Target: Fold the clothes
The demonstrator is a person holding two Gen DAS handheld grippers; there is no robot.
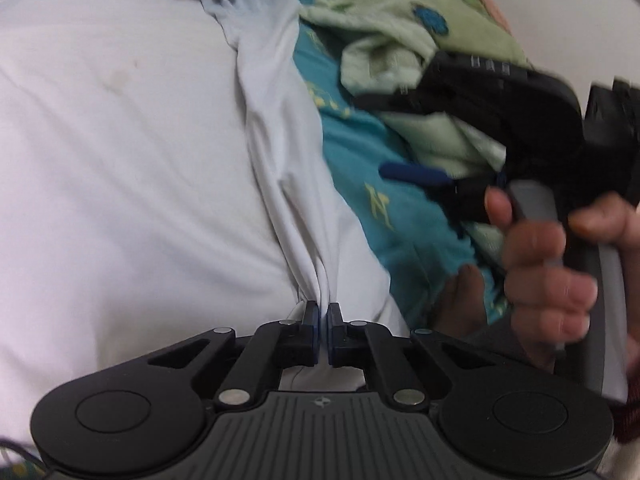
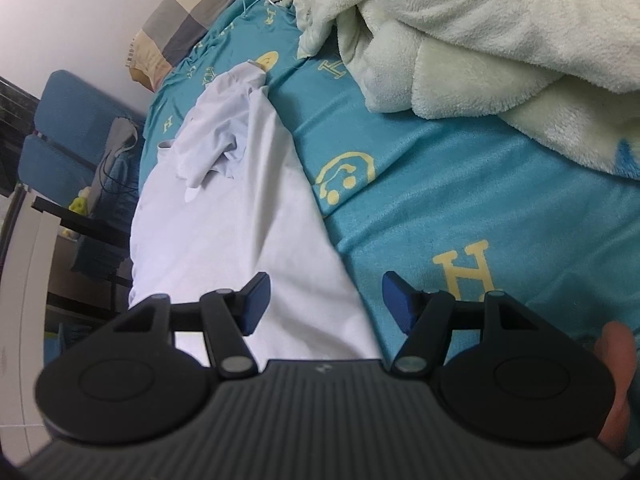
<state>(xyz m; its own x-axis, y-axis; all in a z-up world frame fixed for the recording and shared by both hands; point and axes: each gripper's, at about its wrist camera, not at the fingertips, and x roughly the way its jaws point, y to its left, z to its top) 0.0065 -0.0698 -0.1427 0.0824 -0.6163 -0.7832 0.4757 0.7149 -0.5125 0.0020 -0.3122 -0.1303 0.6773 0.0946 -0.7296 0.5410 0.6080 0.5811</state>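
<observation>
Bed covering: a teal bedsheet (image 2: 460, 208) printed with yellow letters and smiley faces lay spread across the mattress and carried everything below.

Blanket: a pale cream-green fleece blanket (image 2: 500, 40) lay bunched on the far part of the sheet; in the left wrist view its green side showed a floral print and a pink edge.

Garment: a white cotton shirt (image 2: 240, 216) lay on the sheet beside the blanket, apart from it, its body mostly flat and one sleeve crumpled over the upper part. In the left wrist view the fabric rose in taut gathered folds towards the camera.

Pillow: a checked grey-and-tan pillow (image 2: 180, 12) sat at the far end of the bed, against the wall.

Left gripper (image 1: 323, 312): black, with blue pads; the jaws were pressed together, pinching a gathered fold of the shirt.

Right gripper (image 2: 324, 300): same make; the jaws stood spread wide over the near edge of the shirt, gripping nothing. The left wrist view showed it blurred, above the sheet.

Hand (image 1: 548, 276): wrapped around the right gripper's grey handle.
</observation>
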